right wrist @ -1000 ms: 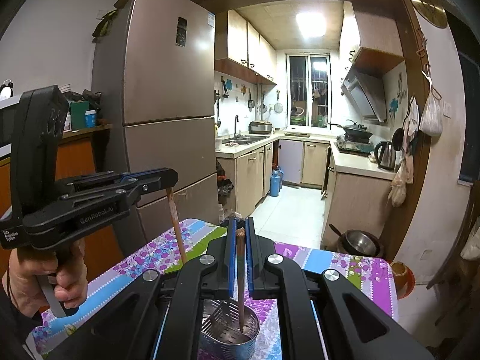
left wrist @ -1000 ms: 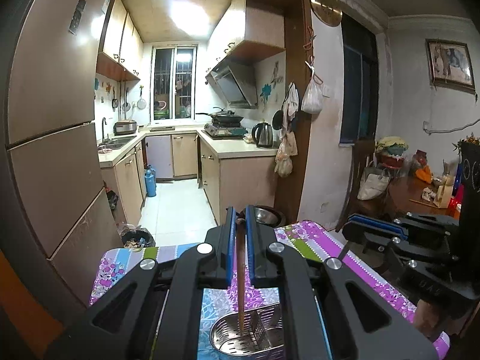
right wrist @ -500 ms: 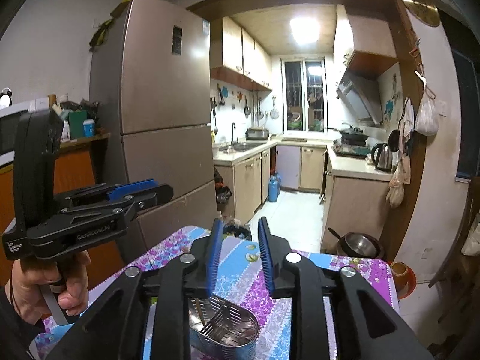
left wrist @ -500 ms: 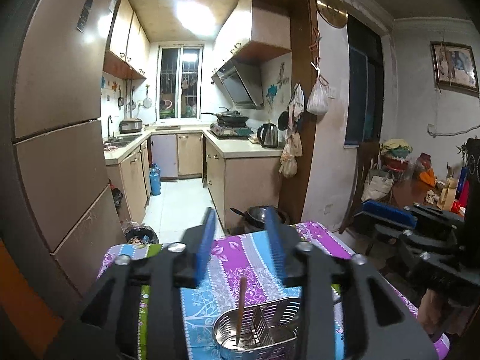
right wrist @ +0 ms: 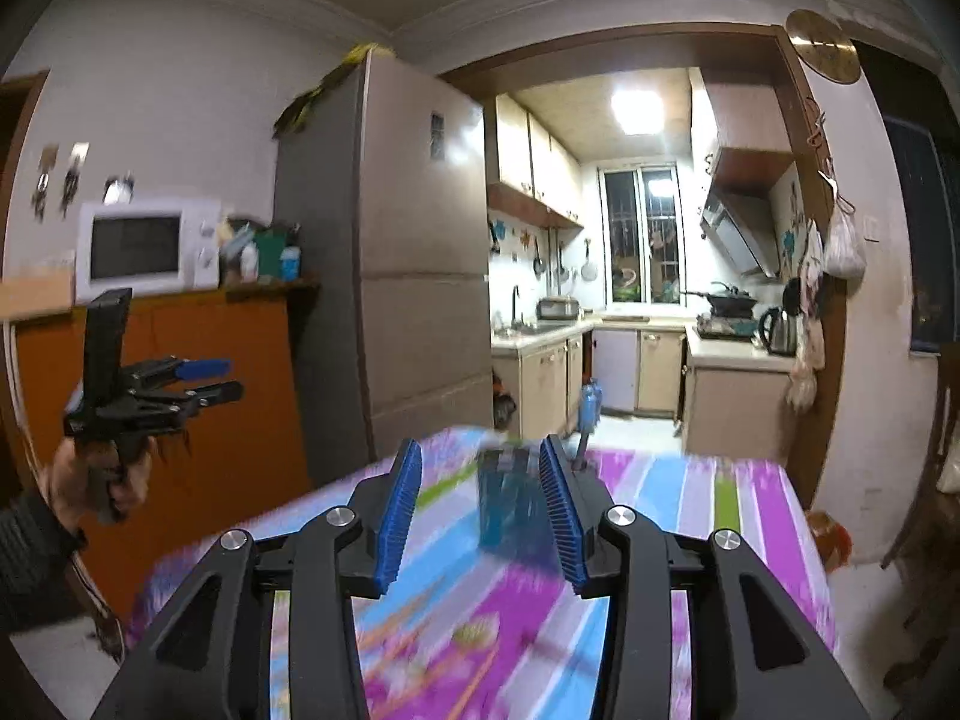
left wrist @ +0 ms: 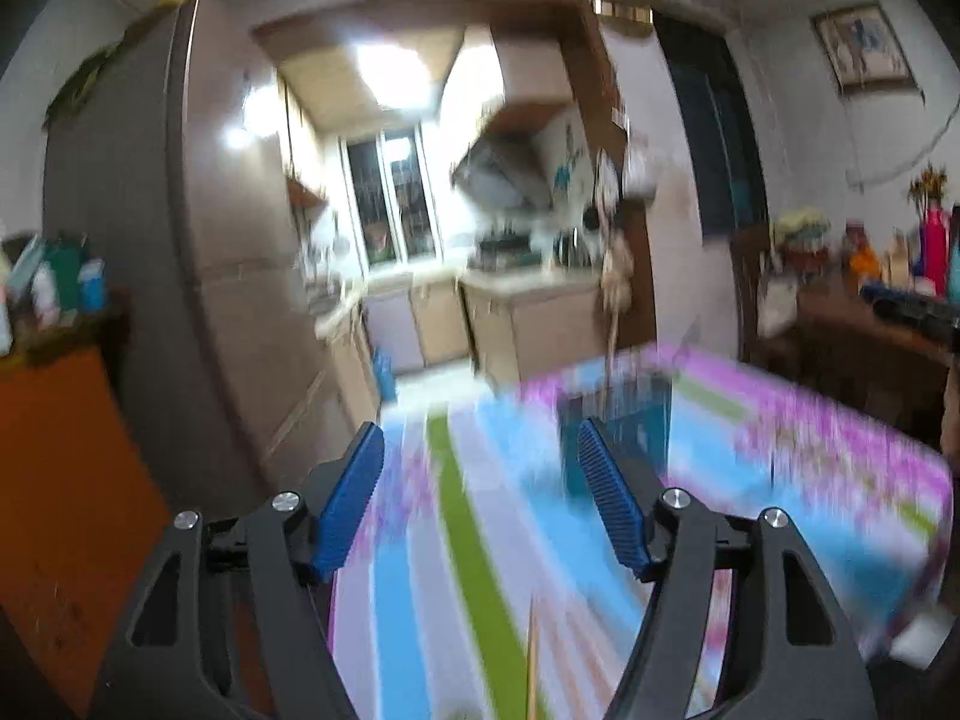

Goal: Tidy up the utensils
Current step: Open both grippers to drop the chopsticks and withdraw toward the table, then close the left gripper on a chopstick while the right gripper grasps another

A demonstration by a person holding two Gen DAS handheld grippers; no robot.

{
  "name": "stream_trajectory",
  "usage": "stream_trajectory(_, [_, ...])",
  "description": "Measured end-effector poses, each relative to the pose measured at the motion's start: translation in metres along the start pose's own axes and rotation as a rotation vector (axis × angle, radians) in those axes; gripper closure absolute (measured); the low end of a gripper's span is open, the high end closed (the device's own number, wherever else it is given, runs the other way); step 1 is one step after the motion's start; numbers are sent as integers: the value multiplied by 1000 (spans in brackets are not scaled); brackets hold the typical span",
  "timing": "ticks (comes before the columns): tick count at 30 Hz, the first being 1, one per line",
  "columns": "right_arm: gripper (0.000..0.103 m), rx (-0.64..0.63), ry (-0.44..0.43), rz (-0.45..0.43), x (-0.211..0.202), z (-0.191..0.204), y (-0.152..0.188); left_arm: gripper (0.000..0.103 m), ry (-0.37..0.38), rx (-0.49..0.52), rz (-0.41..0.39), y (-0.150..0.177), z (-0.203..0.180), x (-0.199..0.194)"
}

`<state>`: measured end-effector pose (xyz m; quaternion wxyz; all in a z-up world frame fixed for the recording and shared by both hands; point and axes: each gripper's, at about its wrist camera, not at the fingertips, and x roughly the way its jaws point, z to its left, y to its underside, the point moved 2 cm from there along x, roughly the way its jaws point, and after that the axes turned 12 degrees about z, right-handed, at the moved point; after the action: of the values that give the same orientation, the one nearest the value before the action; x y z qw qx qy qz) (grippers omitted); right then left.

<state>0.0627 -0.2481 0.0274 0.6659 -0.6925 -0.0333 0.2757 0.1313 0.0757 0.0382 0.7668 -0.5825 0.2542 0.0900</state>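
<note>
Left wrist view was blurred; the left tongs [left wrist: 480, 498] were held wide apart over the striped desk [left wrist: 780, 480]. Right tongs [right wrist: 480, 510] were also spread apart, nothing gripped.

Blue holder [right wrist: 510, 498] btwn right tongs [right wrist: 480, 516] — cloth [right wrist: 690, 516] beside it bare.

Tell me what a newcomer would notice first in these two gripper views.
Probably the bright striped floral tablecloth filling the foreground, seen between the wide-open blue-padded right gripper. A blurred blue container stands on it just ahead of the fingers. At far left, a hand holds the left gripper in front of the orange cabinet, below the white microwave.
</note>
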Motion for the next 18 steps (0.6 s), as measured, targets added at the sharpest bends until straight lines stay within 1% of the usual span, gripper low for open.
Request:
stream_trajectory(2, [60,4,13,27,-8,16,36,38,0,1,58,36,1,1])
stream_trajectory(3, [60,25,21,51,-9,22,56,38,15,-13,105,62,2,4])
stream_trajectory(5, [61,59,44,104,-10,34,94,38,26,-42,169,104,3,11])
stream_trajectory(7, [61,98,55,163,-8,42,126,38,23,-72,206,132,7,15])
stream_trajectory(8, [64,115,65,189,-7,45,139,39,38,-108,228,148,9,18])
stream_trajectory(10, [69,146,55,235,-4,56,160,39,31,-135,241,166,13,19])
stream_trajectory(12, [74,155,40,271,3,71,173,39,23,-157,246,179,14,20])
stream_trajectory(15, [75,119,5,303,18,101,178,39,24,-192,238,187,14,19])
stream_trajectory(17, [76,77,-9,320,31,120,178,39,27,-198,233,188,12,19])
stream_trajectory(18, [77,61,-7,330,37,126,180,39,26,-194,231,194,10,17])
